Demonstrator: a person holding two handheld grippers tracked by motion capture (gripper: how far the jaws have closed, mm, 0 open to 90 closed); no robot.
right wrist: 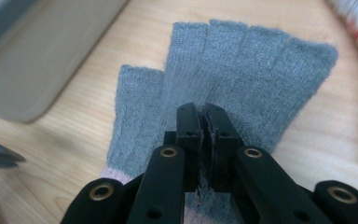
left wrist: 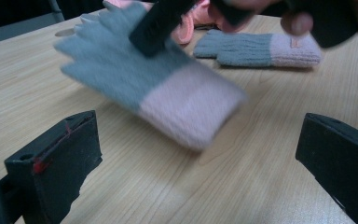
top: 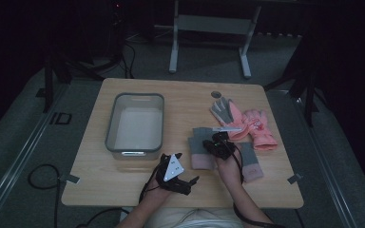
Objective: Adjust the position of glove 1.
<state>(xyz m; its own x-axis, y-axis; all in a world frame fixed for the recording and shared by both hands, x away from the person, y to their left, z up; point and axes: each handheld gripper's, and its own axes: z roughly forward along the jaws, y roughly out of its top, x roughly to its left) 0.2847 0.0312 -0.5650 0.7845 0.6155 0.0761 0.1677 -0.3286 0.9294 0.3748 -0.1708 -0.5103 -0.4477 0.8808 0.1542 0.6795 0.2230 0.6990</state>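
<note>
Pinching a fold of grey knit at mid-palm, right gripper (right wrist: 204,122) jaws pressed together on the grey fingerless knitted glove with the pale pink cuff (right wrist: 223,74), fabric bunched between the pads. Held at the palm, probably so the whole glove comes away in one piece; in the left gripper view the glove (left wrist: 144,88) is blurred and tilted, cuff end lowest, apparently just off the light wooden tabletop (left wrist: 177,186). Carried, judging by its place in the high view (top: 200,142), between the glove pile and the grey rectangular plastic bin (top: 135,122), most likely bound for that bin. Waiting nearer the table's front edge, left gripper (top: 173,172) with jaws wide apart and nothing between them, aimed at the lifted glove, perhaps to steady or take it. Lying flat beyond, a second grey glove with pink cuff (left wrist: 261,49); farther right, a pink glove with grey palm coating (top: 249,124) atop another of its kind.
</note>
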